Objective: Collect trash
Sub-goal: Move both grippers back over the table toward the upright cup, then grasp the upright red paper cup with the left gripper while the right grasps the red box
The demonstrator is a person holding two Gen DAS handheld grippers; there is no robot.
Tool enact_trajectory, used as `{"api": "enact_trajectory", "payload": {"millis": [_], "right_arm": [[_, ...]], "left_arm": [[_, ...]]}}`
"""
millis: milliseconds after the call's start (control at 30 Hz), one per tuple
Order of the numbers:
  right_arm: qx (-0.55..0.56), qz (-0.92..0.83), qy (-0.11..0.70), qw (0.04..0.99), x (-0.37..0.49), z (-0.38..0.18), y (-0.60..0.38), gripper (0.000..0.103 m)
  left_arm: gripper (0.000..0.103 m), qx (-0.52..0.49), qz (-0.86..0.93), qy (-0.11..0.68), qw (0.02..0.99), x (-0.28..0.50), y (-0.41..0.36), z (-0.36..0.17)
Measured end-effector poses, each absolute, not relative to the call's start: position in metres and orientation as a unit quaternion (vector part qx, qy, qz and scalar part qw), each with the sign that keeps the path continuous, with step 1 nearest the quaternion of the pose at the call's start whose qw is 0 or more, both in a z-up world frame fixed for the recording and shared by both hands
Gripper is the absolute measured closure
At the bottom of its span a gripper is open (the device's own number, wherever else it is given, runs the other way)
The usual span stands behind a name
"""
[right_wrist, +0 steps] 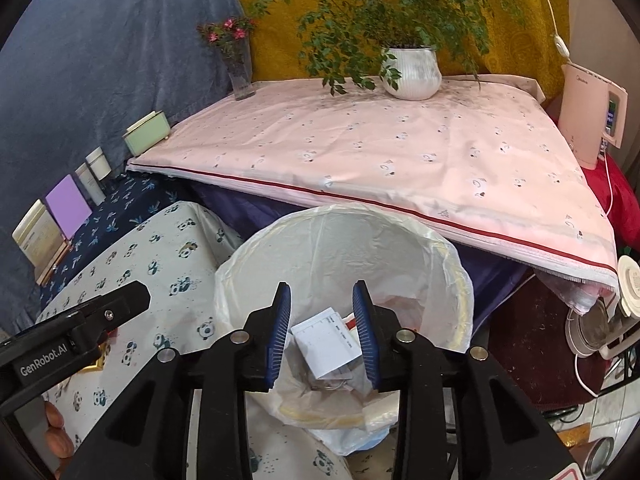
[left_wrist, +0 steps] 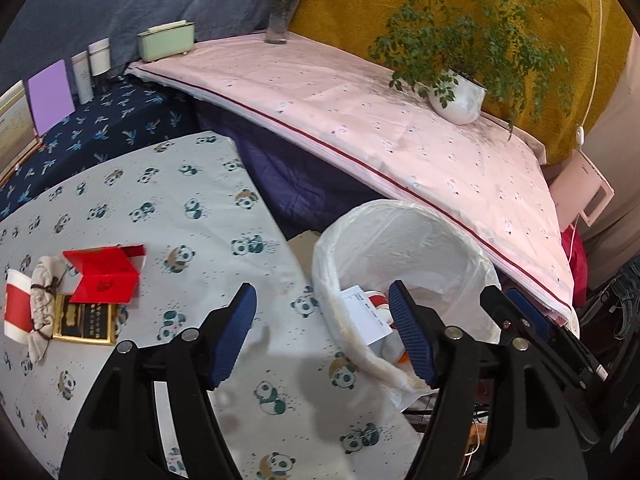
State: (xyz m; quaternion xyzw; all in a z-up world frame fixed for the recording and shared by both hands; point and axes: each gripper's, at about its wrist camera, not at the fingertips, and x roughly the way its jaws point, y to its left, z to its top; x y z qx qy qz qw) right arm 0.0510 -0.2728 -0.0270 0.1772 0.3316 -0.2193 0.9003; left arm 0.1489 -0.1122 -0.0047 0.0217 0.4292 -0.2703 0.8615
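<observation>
A bin lined with a white plastic bag (left_wrist: 404,248) (right_wrist: 340,248) stands beside the panda-print table (left_wrist: 180,240). White paper trash (right_wrist: 326,342) lies inside it, also seen in the left wrist view (left_wrist: 366,312). On the table at the left lie a red folded card (left_wrist: 106,276), a black and gold box (left_wrist: 86,320), a beige cloth bundle (left_wrist: 42,304) and a red and white piece (left_wrist: 18,308). My left gripper (left_wrist: 324,340) is open and empty over the table edge by the bin. My right gripper (right_wrist: 322,332) is open and empty above the bin.
A pink covered surface (left_wrist: 380,132) holds a potted plant (left_wrist: 458,96) and a flower vase (left_wrist: 280,16). A green box (left_wrist: 166,40), bottles and a purple card (left_wrist: 52,96) stand at the back left. A pink appliance (right_wrist: 592,116) stands at the right.
</observation>
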Motion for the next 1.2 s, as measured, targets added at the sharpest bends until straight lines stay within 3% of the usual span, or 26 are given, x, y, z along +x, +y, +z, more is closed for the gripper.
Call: {"api": "enact_trajectory", "payload": {"millis": [300,667,1200], "right_arm": [[0.156,-0.182,0.335,0.911,0.064,-0.018,-0.23,0.07],[0.122,-0.125,0.346,0.922,0.084,-0.015,-0.164,0.057],[0.053,-0.025,0.377,0.924,0.137,-0.028,-0.071,0.049]], "left_arm": [[0.032,0.006,-0.223,0.423,0.878,0.152,-0.06,-0.003],[0.022,-0.011,-0.153,0.421,0.894,0.161,0.02,-0.008],[0.011,-0.012,-0.057,0.428,0.902,0.188,0.139,-0.028]]}}
